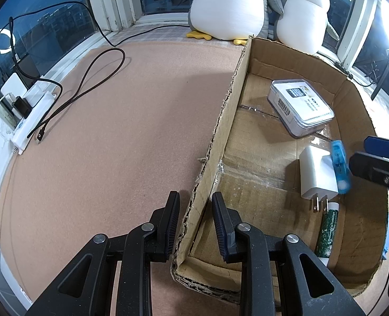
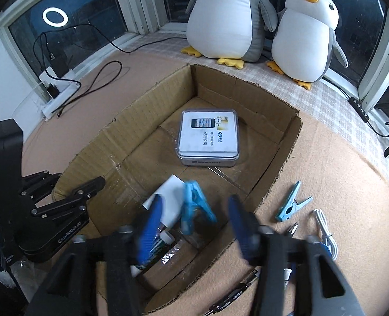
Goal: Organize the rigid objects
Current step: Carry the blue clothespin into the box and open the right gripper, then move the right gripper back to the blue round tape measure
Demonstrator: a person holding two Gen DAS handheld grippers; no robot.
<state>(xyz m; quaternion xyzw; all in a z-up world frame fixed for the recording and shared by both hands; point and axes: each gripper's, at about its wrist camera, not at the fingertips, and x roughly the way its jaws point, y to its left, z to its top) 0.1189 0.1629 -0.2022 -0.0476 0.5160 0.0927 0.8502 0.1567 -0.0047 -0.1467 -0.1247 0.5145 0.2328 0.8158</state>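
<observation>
Over the cardboard box [image 2: 281, 142]: right hand-held gripper [image 2: 194, 220], jaws apart, blurred blue clothespin [image 2: 194, 208] loose between them above white charger [image 1: 317, 175]. At box's left wall: left hand-held gripper [image 1: 194, 226], clamped on it.

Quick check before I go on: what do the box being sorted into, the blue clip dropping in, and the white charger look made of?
Cardboard box: brown corrugated board, matt; the torn rim shows fluting. Blue clip: probably moulded plastic, light blue; motion blur hides its finish. White charger: smooth white plastic by the look, slightly glossy, with two bare metal prongs.
</observation>
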